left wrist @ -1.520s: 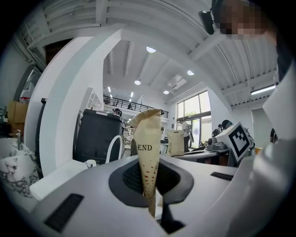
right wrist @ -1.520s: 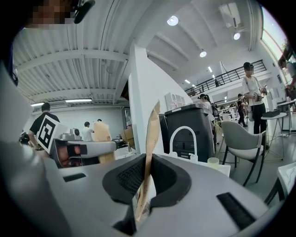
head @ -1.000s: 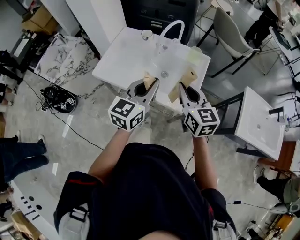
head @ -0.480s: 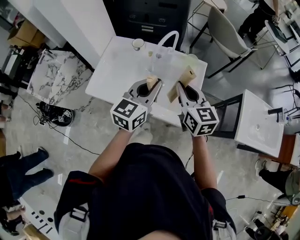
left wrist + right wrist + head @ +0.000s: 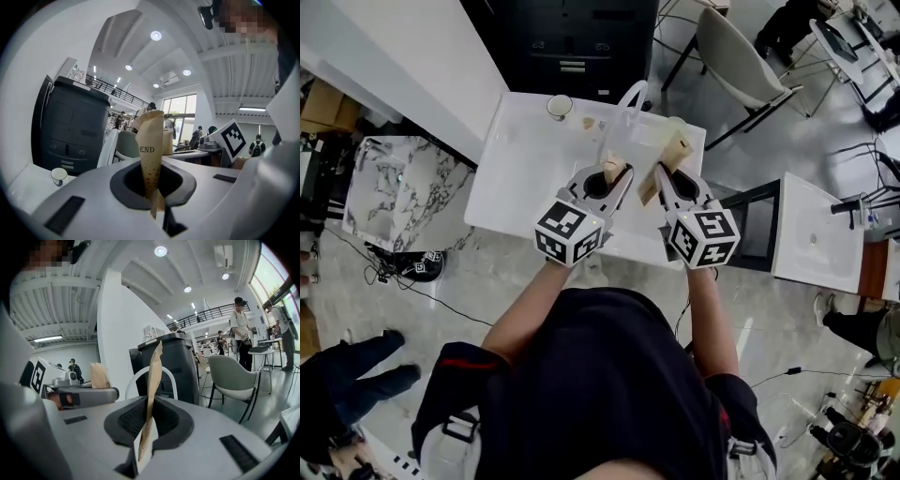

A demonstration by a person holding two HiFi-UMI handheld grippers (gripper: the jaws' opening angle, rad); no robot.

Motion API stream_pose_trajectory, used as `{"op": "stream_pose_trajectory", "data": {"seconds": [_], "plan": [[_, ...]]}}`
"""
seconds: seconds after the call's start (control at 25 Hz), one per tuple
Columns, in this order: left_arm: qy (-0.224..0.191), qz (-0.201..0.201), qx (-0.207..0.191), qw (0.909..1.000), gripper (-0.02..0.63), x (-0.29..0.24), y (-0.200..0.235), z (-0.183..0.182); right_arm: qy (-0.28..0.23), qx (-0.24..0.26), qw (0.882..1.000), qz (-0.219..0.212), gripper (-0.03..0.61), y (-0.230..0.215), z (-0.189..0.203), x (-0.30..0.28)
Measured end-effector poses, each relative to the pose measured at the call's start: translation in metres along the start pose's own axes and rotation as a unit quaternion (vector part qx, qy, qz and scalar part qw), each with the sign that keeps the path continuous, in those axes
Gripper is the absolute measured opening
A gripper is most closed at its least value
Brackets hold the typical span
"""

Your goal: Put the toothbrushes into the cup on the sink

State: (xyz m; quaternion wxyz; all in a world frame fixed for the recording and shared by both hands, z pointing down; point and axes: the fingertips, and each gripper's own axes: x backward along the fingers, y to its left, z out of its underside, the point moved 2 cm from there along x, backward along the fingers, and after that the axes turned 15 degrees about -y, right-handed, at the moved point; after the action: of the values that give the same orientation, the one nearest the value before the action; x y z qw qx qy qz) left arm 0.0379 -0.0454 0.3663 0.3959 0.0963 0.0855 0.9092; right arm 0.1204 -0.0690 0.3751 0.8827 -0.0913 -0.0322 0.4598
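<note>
Upright paper-wrapped toothbrush (image 5: 153, 376) tight in the right gripper (image 5: 149, 420).

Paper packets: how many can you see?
2. One packet is pinched in the left gripper, the other in the right gripper, both at the sink. More could be hidden.
</note>
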Motion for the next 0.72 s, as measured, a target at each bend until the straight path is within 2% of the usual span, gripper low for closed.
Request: {"op": "stream_pose_trajectory", "data": {"seconds": [0.2,0.48,0.72], "plan": [[0.008,0.028,0.011,0.9995,0.014,-0.013,0.012,0.006,0.007,0.006,1.000,0.018,0.048,-0.007,0.003,-0.017],[0.023,0.061,0.023,0.9976,0.014,-0.028,0.008,0.024,0.015,0.012,0.999,0.048,0.048,-0.024,0.006,-0.011],[0.024,0.068,0.021,0.9972,0.014,-0.036,0.013,0.024,0.020,0.014,0.998,0.063,0.049,-0.033,0.007,-0.008]]}}
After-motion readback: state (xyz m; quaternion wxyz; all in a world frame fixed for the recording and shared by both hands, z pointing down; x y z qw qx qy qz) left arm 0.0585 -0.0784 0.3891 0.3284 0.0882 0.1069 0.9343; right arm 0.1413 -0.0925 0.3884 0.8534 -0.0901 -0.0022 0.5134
